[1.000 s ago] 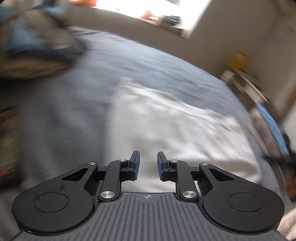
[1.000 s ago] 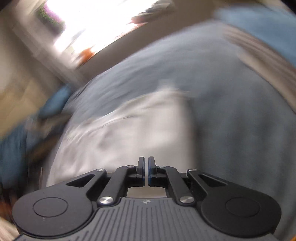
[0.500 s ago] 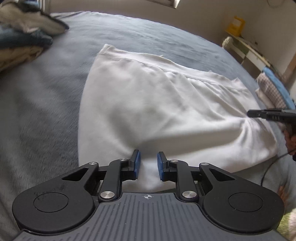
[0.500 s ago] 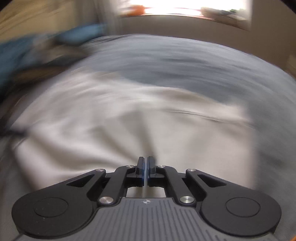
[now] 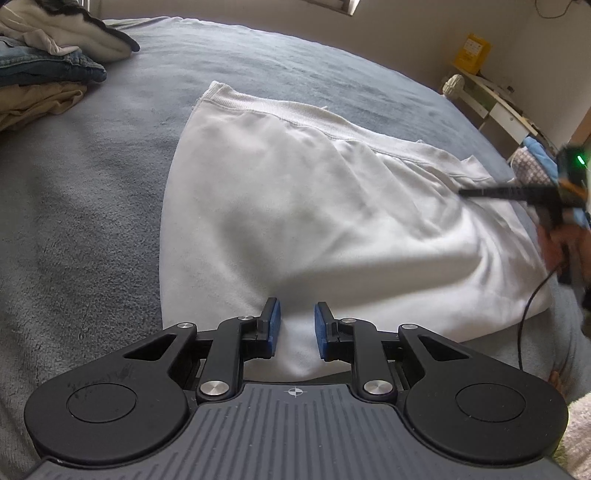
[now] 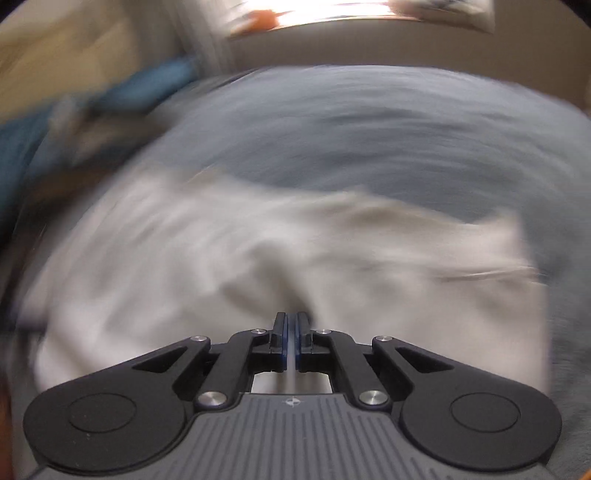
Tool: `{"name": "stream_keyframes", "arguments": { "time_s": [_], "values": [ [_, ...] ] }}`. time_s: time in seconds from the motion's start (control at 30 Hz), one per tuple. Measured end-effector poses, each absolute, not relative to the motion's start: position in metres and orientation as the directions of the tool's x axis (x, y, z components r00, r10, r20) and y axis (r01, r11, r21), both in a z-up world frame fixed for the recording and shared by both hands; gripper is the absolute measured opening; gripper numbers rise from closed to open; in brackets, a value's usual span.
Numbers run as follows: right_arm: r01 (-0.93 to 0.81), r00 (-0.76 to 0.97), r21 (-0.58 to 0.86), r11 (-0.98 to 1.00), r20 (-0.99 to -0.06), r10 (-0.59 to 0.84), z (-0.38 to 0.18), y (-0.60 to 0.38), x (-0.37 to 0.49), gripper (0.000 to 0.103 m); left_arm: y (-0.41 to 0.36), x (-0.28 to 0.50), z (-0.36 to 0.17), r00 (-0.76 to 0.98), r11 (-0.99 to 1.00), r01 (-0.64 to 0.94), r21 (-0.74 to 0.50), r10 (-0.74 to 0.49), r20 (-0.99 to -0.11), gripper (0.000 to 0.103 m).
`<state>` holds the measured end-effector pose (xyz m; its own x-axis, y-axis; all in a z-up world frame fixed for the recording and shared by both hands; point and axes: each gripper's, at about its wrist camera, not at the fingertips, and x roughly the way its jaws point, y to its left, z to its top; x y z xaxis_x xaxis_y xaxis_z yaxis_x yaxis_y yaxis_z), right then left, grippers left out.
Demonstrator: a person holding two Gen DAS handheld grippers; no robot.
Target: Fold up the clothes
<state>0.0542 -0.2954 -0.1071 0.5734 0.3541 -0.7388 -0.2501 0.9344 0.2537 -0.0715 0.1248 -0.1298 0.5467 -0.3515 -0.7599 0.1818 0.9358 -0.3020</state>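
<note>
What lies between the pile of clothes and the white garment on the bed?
Only bare grey blanket separates the clothes pile from the white garment, seen in the left wrist view.

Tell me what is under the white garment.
The white garment lies spread on the grey blanket, which shows all around its edges. Anything else beneath the cloth is covered and cannot be seen. Its near edge sits between the open left gripper fingers.

**Grey bed in a beige-walled room**

A grey fleece blanket (image 5: 92, 206) covers the bed. Beige walls (image 5: 406, 33) rise behind it. At upper right of the left wrist view stands a white shelf (image 5: 495, 103) carrying a yellow box (image 5: 472, 48). A bright window (image 6: 354, 11) glares, blurred, at the top of the right wrist view.
</note>
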Motion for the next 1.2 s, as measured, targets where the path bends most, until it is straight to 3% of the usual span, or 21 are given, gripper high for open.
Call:
{"name": "stream_keyframes", "arguments": {
  "time_s": [0.07,0.2,0.33,0.47,0.6,0.73,0.87,1.0,1.07,1.2],
  "values": [
    [-0.17,0.614,0.281,0.945,-0.72,0.324,-0.1,-0.312,0.062,0.003,0.124,-0.072,-0.129,0.547,0.938,0.182,-0.297,-0.347,-0.762,0.021],
    [-0.428,0.489,0.352,0.832,-0.684,0.541,-0.089,-0.264,0.038,0.003,0.122,-0.072,-0.129,0.547,0.94,0.174,-0.293,-0.34,-0.765,0.021],
    [-0.63,0.317,0.358,0.69,-0.692,0.648,-0.097,-0.195,0.024,0.003,0.123,-0.073,-0.13,0.551,0.941,0.141,-0.309,-0.333,-0.765,0.021],
    [-0.544,0.36,0.336,0.769,-0.734,0.575,-0.123,-0.181,0.072,0.0,0.122,-0.077,-0.131,0.559,0.942,0.13,-0.308,-0.327,-0.762,0.021],
    [-0.369,0.534,0.341,0.864,-0.684,0.498,-0.108,-0.203,0.099,0.004,0.125,-0.077,-0.132,0.558,0.938,0.128,-0.322,-0.336,-0.759,0.021],
    [-0.485,0.427,0.437,0.758,-0.638,0.641,-0.095,-0.185,0.079,0.005,0.127,-0.076,-0.134,0.552,0.933,0.128,-0.335,-0.348,-0.758,0.021],
    [-0.567,0.288,0.487,0.665,-0.638,0.714,-0.104,-0.15,0.061,0.012,0.128,-0.076,-0.135,0.551,0.93,0.131,-0.344,-0.357,-0.754,0.021],
    [-0.356,0.424,0.461,0.813,-0.695,0.58,-0.12,-0.17,0.076,0.011,0.13,-0.077,-0.133,0.548,0.926,0.136,-0.352,-0.367,-0.752,0.021],
    [-0.231,0.514,0.516,0.825,-0.655,0.554,-0.114,-0.199,0.072,0.012,0.131,-0.077,-0.128,0.551,0.927,0.143,-0.347,-0.366,-0.75,0.021],
    [-0.18,0.572,0.576,0.798,-0.598,0.561,-0.094,-0.239,0.037,0.013,0.131,-0.076,-0.111,0.572,0.931,0.179,-0.317,-0.361,-0.736,0.026]
  ]
}}
